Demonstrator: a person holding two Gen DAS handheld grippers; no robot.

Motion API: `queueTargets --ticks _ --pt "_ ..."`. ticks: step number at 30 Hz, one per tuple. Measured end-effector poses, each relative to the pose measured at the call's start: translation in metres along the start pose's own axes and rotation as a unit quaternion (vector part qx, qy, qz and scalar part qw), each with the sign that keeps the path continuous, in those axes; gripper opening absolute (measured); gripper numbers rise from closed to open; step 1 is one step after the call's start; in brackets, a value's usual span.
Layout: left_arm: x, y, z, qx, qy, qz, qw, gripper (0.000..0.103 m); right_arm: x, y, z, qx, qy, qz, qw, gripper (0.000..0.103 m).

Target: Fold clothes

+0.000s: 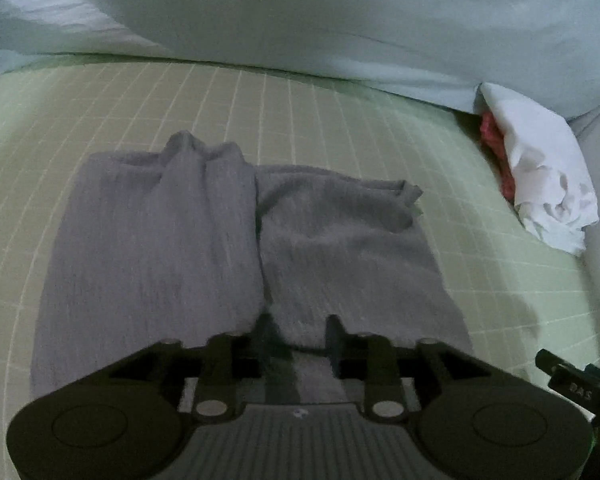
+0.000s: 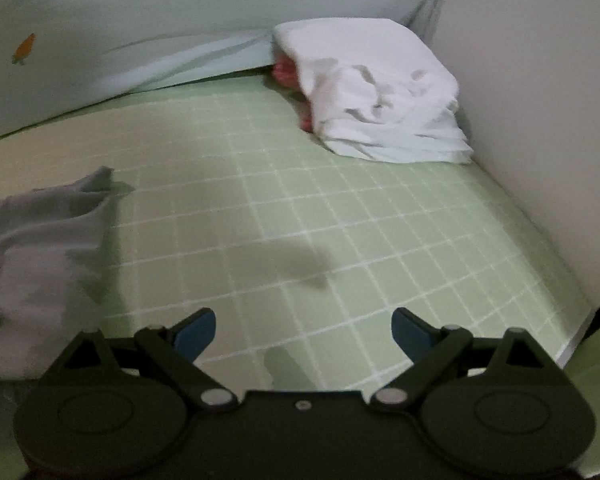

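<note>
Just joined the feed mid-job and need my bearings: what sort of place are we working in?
Most likely a bedroom, working on a bed. A green grid-patterned sheet covers the surface, a pale carrot-print duvet is bunched along the far side, and a grey garment lies on the sheet, beside a plain wall.

Grey garment (image 1: 204, 240), pale green white-gridded sheet (image 2: 340, 232), white cloth (image 2: 380, 92) over pink fabric (image 2: 286, 70), carrot-print duvet (image 1: 340, 28)
</note>
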State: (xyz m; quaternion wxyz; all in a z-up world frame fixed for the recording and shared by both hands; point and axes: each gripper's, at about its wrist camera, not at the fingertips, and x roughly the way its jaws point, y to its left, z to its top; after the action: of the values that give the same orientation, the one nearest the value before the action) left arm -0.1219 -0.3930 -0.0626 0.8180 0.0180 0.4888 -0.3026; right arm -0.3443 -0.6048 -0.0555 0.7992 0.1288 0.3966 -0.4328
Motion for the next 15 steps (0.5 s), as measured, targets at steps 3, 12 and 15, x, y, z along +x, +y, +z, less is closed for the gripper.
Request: queueTargets --ticks 3,12,15 --pt "-0.019 0.007 -0.003 -0.003 -0.025 0.017 0.9995 0.064 0.003 -0.004 0.000 0.010 0.006 0.008 1.000 0.095" --pt "-0.060 0.056 -0.003 -0.029 -0.065 0.097 0.9927 0.082 -0.013 0.058 0.011 -0.032 -0.038 0.101 0.994 0.103" --pt "-0.063 0.077 -0.001 -0.033 -0.059 0.118 0.9908 0.082 -0.023 0.093 0.014 -0.051 -0.050 0.132 0.989 0.103"
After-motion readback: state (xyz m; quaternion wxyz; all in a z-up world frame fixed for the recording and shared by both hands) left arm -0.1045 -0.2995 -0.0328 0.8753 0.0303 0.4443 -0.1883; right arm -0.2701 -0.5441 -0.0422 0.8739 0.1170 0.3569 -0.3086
